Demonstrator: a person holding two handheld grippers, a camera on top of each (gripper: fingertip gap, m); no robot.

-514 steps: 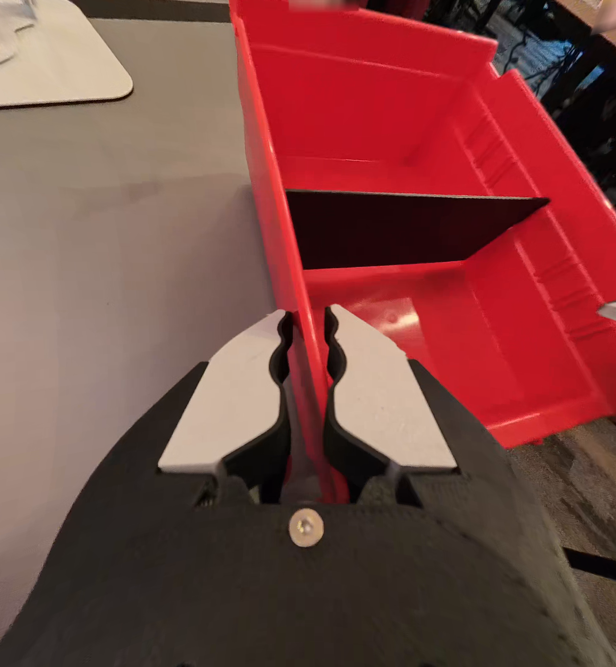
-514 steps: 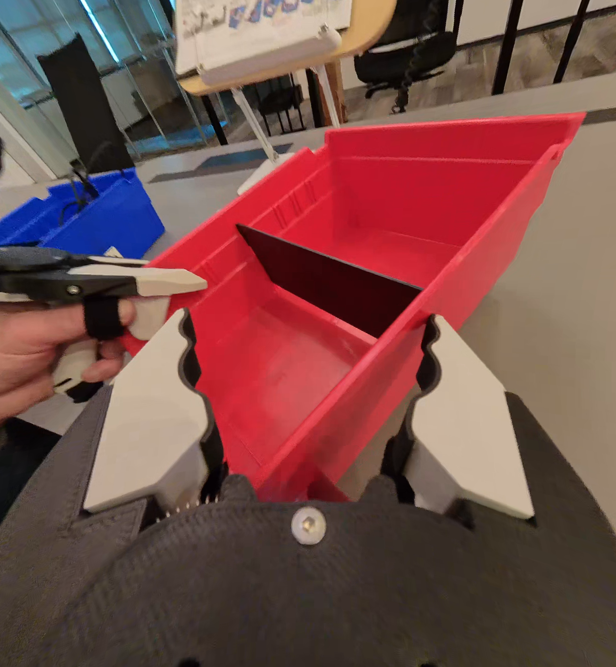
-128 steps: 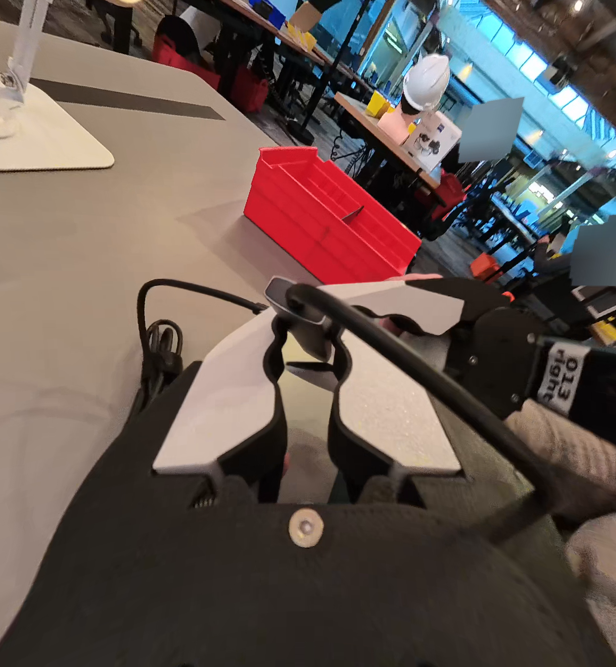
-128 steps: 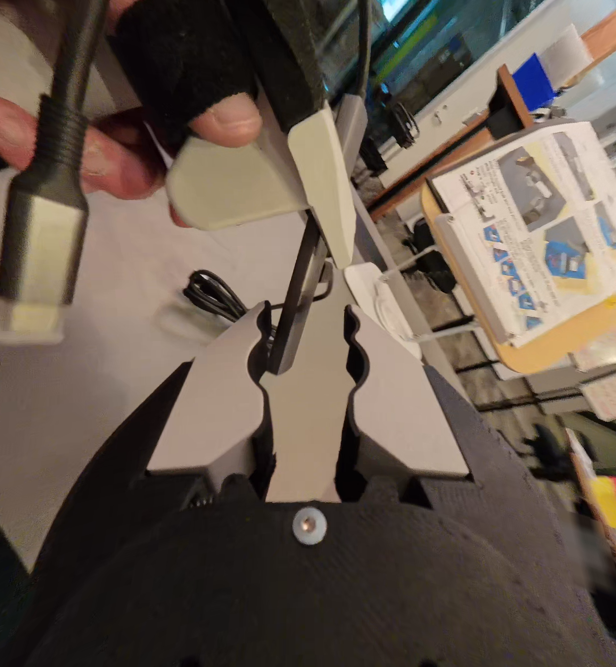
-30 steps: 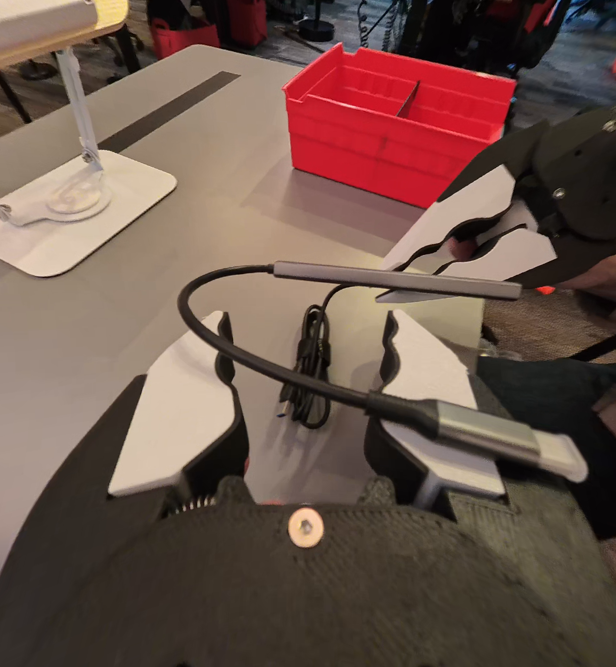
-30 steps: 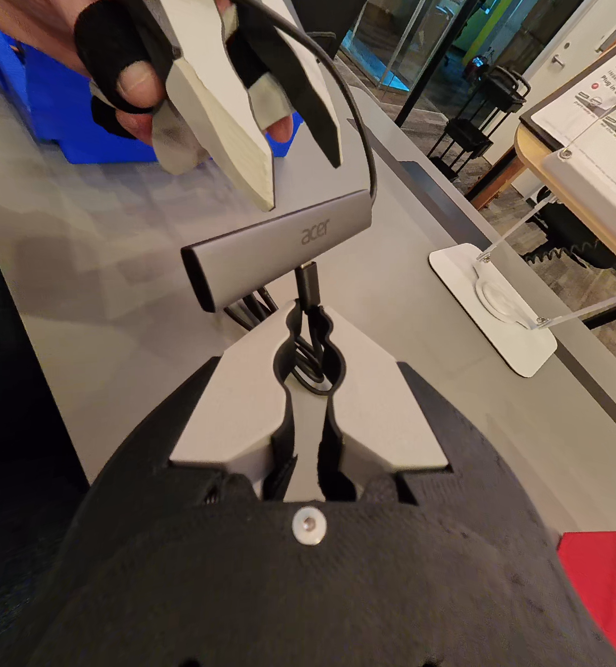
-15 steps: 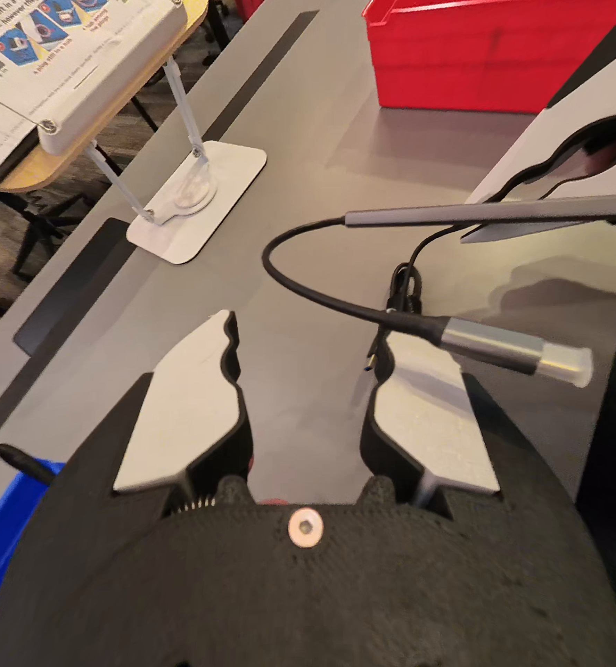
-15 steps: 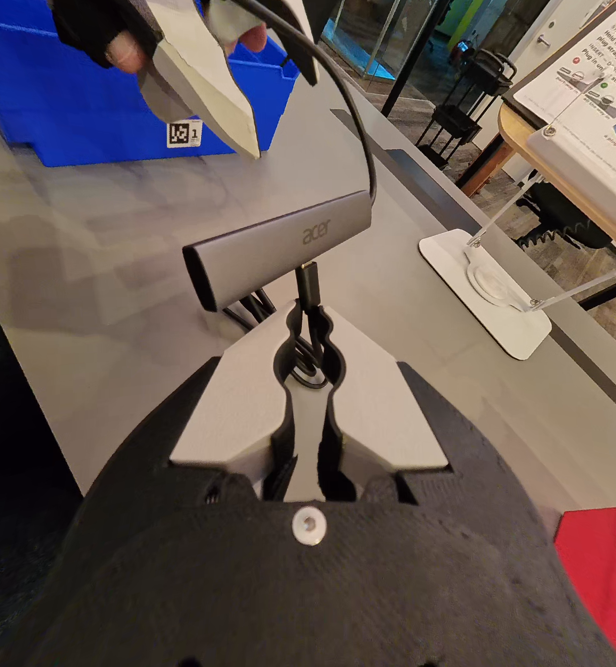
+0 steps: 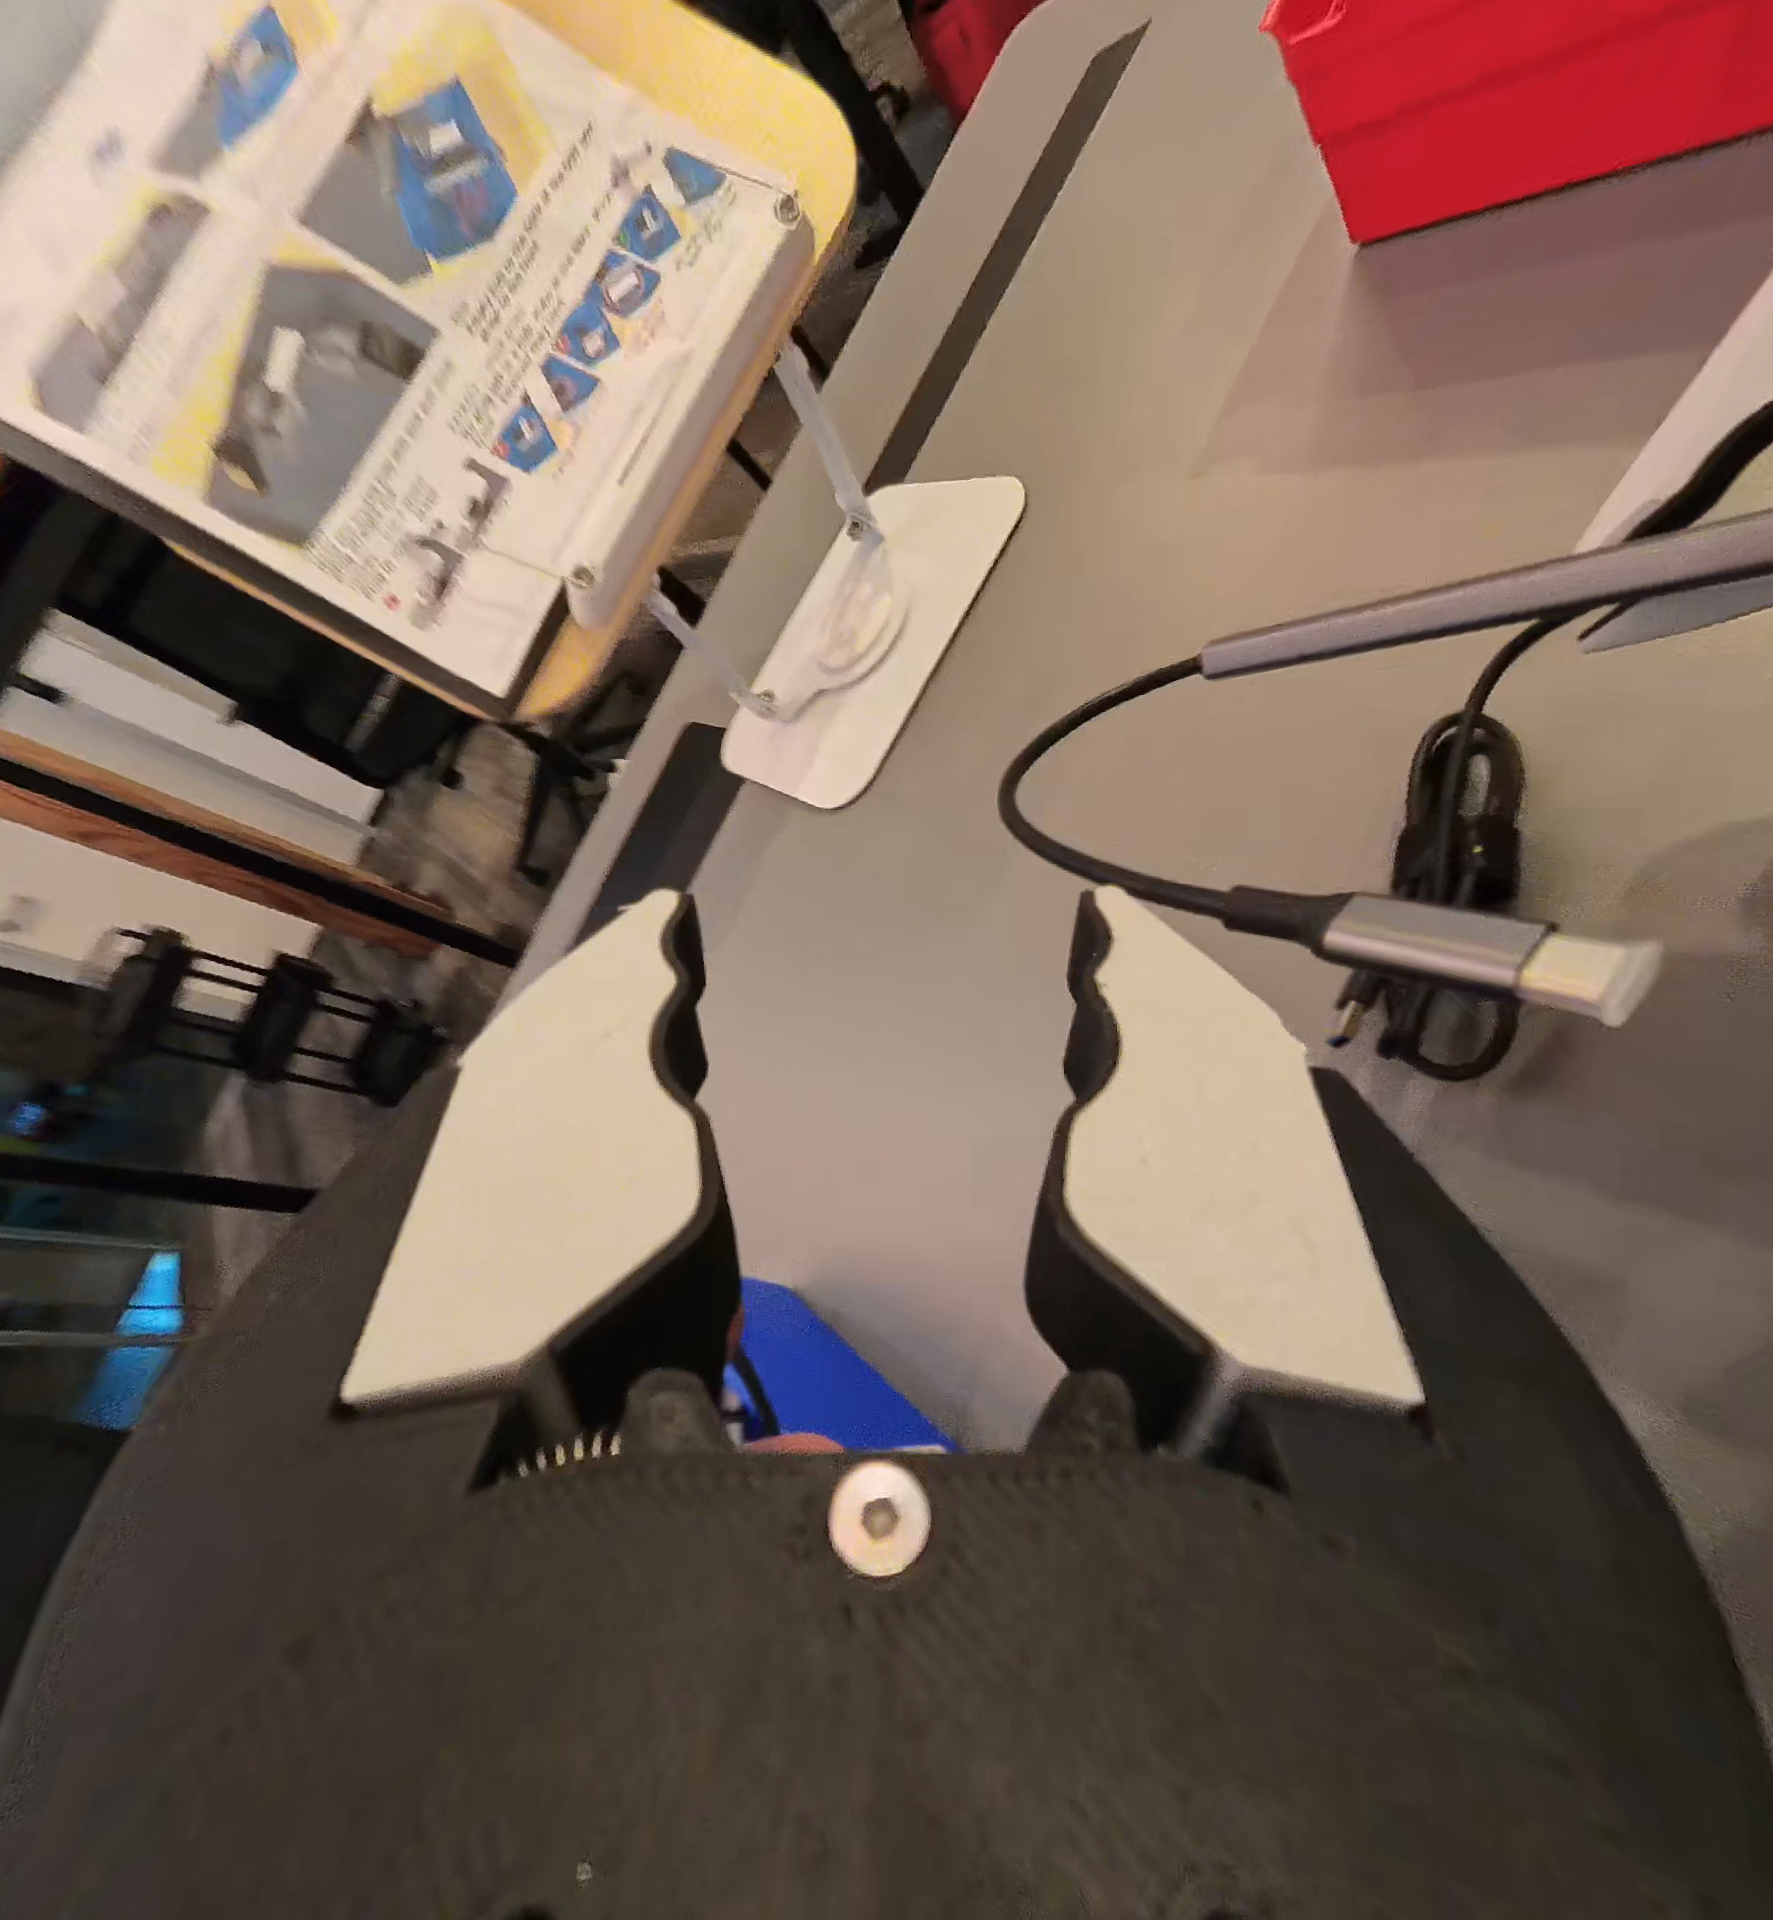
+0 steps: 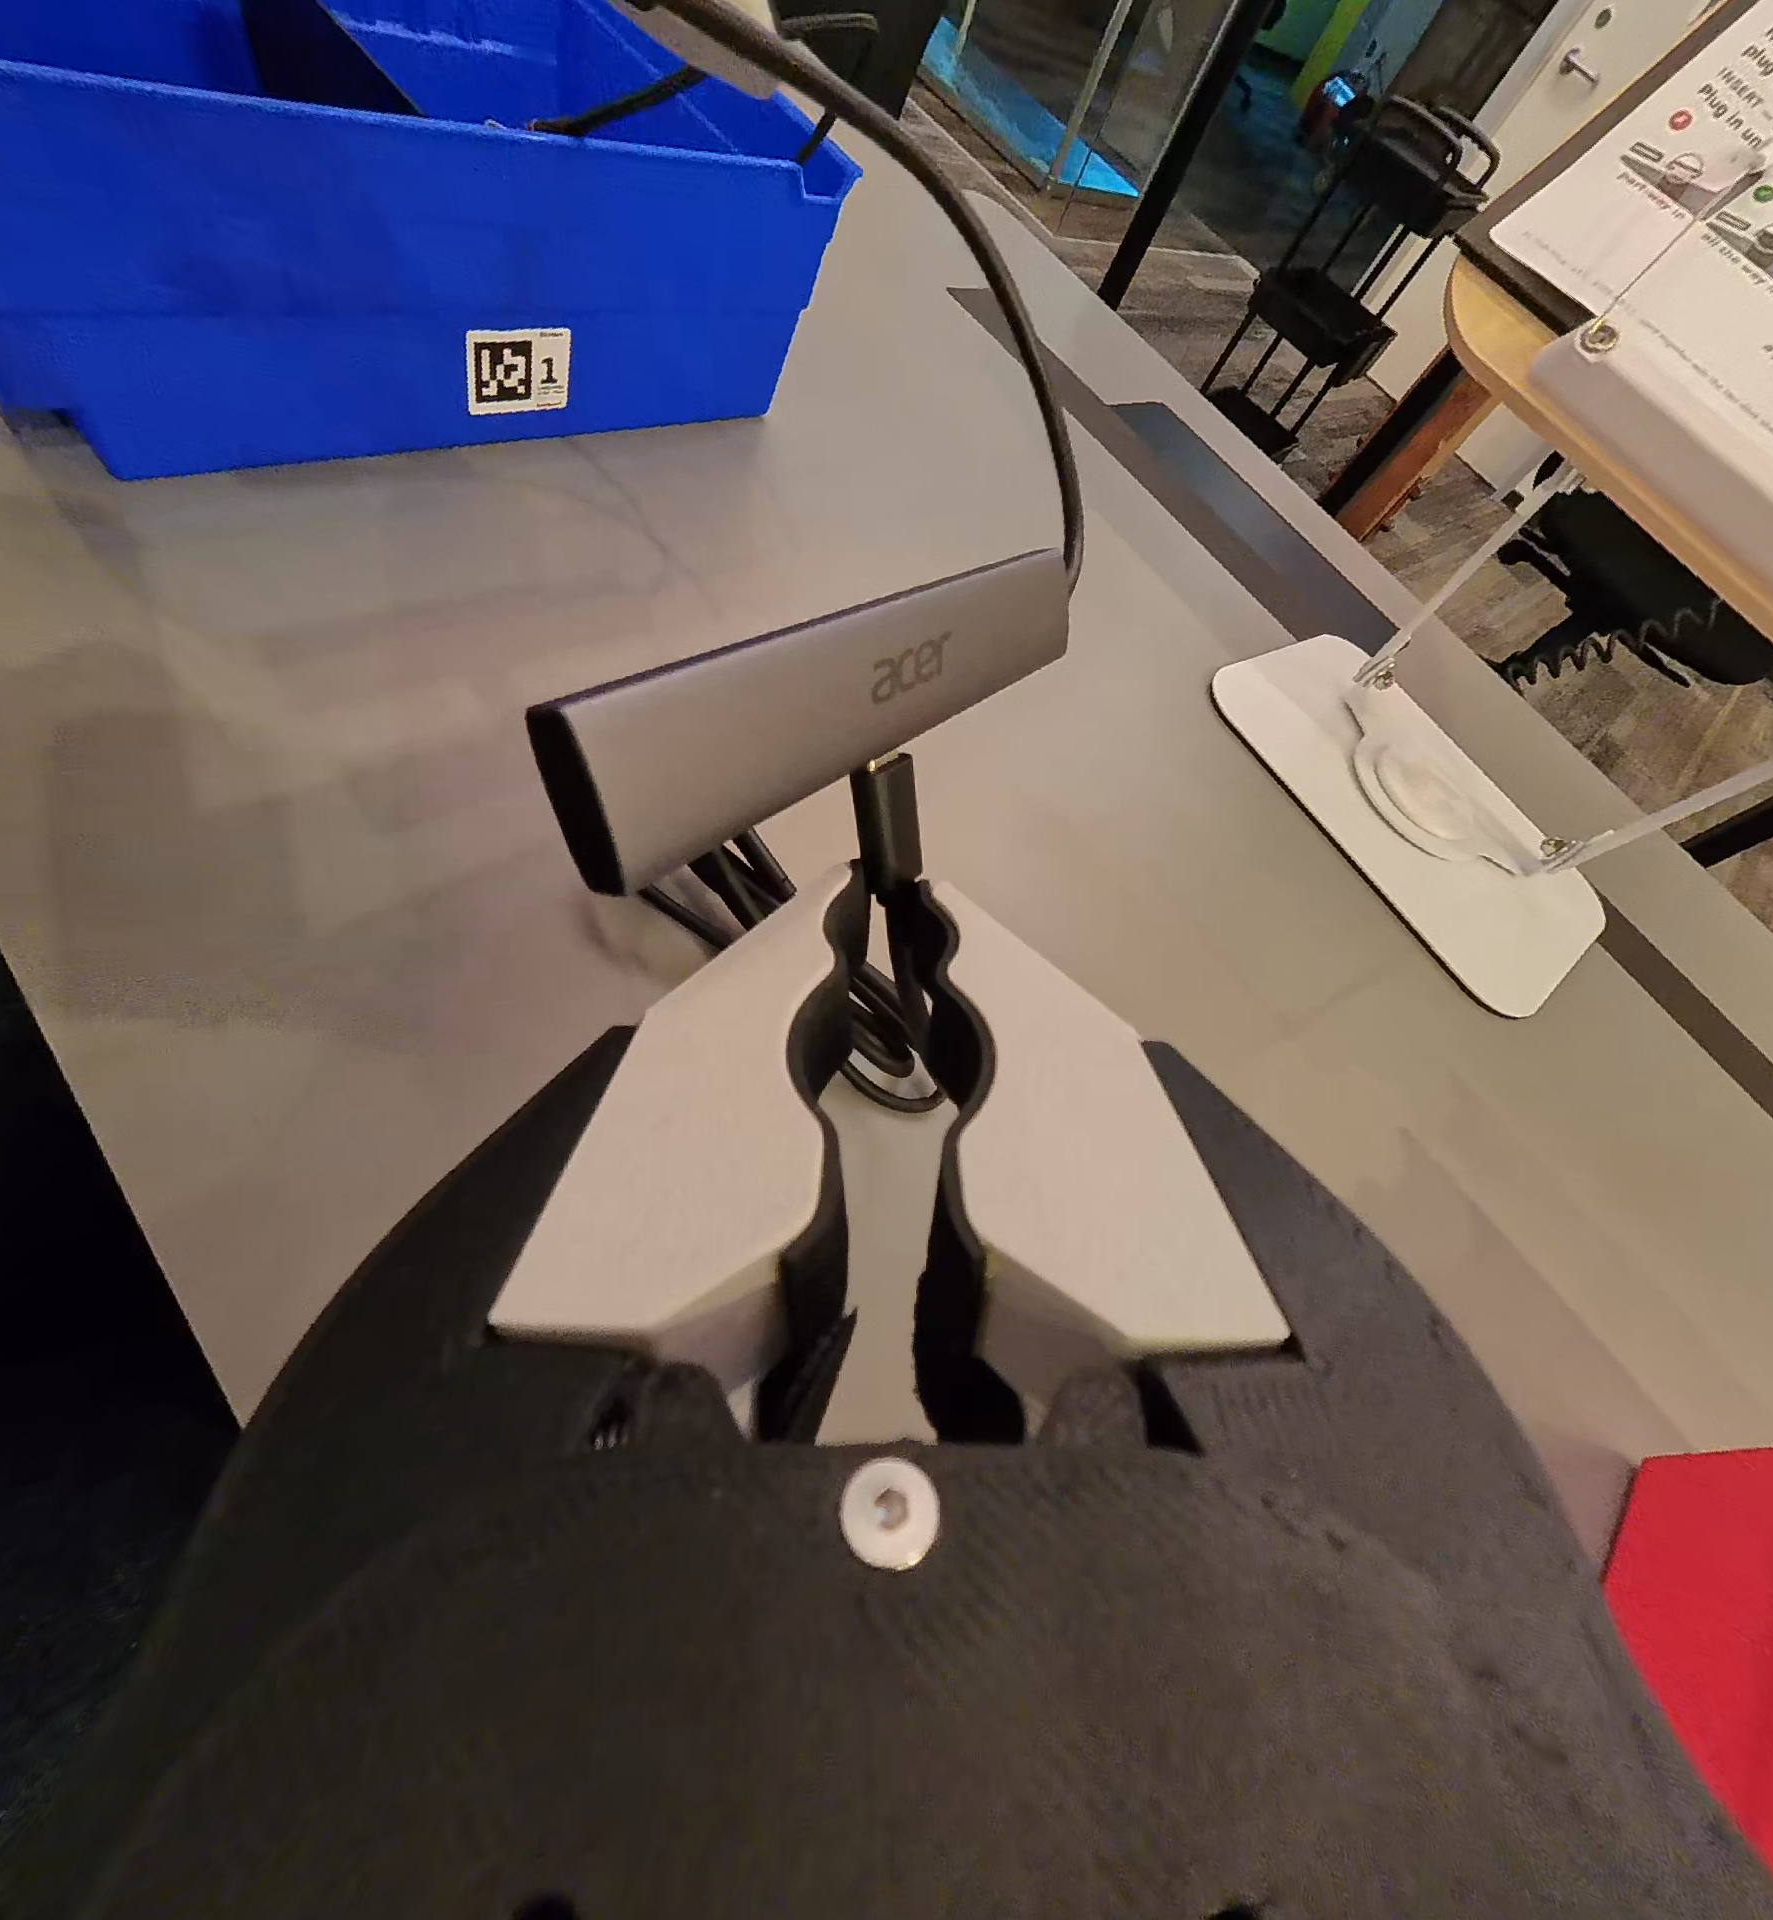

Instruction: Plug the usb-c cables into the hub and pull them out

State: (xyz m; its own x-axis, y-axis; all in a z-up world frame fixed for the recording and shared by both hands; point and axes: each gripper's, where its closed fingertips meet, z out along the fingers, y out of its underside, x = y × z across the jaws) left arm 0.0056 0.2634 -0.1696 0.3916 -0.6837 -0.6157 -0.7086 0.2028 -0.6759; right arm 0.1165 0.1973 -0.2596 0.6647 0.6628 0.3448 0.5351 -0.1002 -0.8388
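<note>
My right gripper (image 10: pixel 887 914) fingers pinch the black usb-c cable (image 10: pixel 890 821) plugged into the grey hub (image 10: pixel 799 717), which hangs above the desk (image 10: pixel 1121 914). Behind the hub, the blue bin (image 10: pixel 362 239) holds dark cables. My left gripper (image 9: pixel 882 935) fingers are wide, empty.

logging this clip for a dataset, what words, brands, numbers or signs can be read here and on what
I don't quote writing; this is where it stands.
hub: a brand mark on its grey side.
sticker on the blue bin: a square code and a digit.
instruction sheet: printed lines, partly blurred.
red bin, usb-c cable: none seen.
</note>
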